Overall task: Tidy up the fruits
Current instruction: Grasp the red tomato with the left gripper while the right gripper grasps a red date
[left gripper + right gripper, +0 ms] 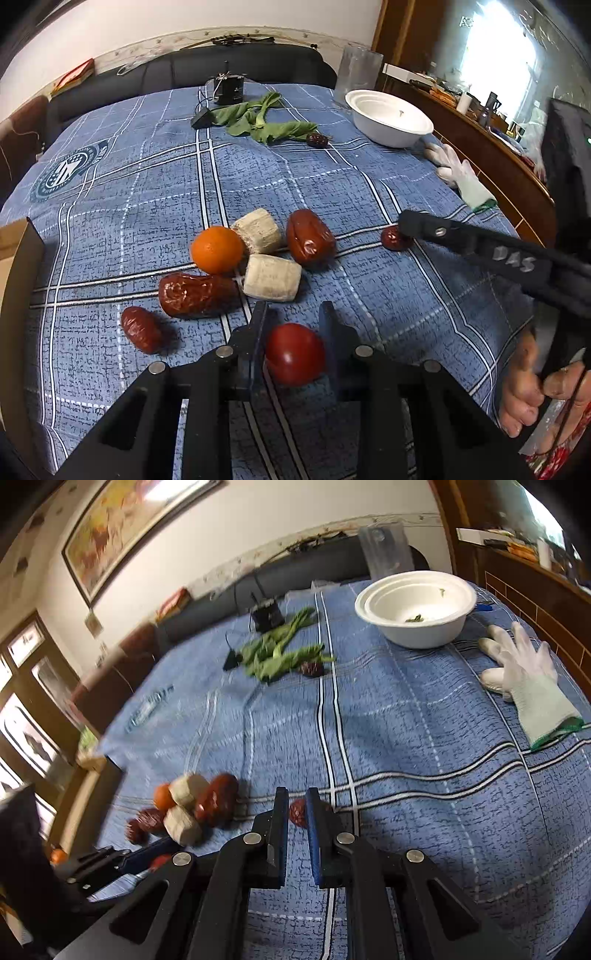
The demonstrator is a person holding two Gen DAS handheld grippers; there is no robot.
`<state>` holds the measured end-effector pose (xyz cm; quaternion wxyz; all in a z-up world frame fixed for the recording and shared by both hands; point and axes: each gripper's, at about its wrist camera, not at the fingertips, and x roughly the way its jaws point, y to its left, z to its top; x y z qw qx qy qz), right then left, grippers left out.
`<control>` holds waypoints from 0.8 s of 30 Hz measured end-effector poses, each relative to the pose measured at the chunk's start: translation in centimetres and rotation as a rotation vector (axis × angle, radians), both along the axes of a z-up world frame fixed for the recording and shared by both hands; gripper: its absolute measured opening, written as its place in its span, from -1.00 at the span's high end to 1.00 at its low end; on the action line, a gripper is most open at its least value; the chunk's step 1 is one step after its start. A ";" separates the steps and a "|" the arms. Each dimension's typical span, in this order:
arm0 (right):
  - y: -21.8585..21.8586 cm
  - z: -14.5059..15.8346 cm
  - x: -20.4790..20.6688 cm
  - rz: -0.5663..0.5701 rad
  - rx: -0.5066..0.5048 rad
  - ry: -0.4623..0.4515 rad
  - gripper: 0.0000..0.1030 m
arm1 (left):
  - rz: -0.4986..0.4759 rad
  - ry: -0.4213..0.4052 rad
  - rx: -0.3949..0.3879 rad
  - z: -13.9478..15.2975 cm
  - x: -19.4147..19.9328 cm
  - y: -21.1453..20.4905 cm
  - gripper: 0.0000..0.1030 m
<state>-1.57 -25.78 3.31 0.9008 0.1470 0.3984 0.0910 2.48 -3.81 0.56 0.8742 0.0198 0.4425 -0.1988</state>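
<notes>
A blue checked cloth [332, 192] covers the whole table, with a dark sofa [221, 66] along the far edge under a white wall and a wooden sideboard [491, 155] running down the right side.

On the cloth stand one white bowl [391, 116] at the far right, one white glove [528, 679] near the right edge, and one bunch of green leaves [266, 118] far off at the middle. The fruit lies in a cluster near the front left: one orange [217, 250], two pale cut chunks [271, 277] and four wrinkled red dates [197, 295], with a fifth date [317, 139] beside the leaves.

The middle and right of the cloth lie bare between the cluster and the bowl.

The left gripper [295, 325] is clenched on a smooth red tomato [295, 354] at the near edge. The right gripper [297, 805] is closed tight on a small red date [298, 812] just right of the cluster.
</notes>
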 end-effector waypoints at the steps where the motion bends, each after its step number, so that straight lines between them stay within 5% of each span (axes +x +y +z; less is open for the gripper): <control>1: 0.3 -0.1 0.0 0.002 -0.018 0.001 0.78 | 0.002 0.003 -0.005 0.0 0.0 0.2 0.49; 13: 2.1 -0.2 -0.4 -0.008 -0.205 -0.046 0.63 | 0.142 -0.077 -0.051 5.7 -3.8 7.4 0.49; 16: 2.6 -0.4 -0.3 -0.025 -0.279 -0.052 0.35 | 0.198 -0.100 -0.056 7.0 -5.2 10.0 0.48; 24: 1.1 -1.0 0.1 -0.060 -0.184 0.006 0.44 | 0.315 -0.124 -0.106 9.5 -7.5 15.3 0.48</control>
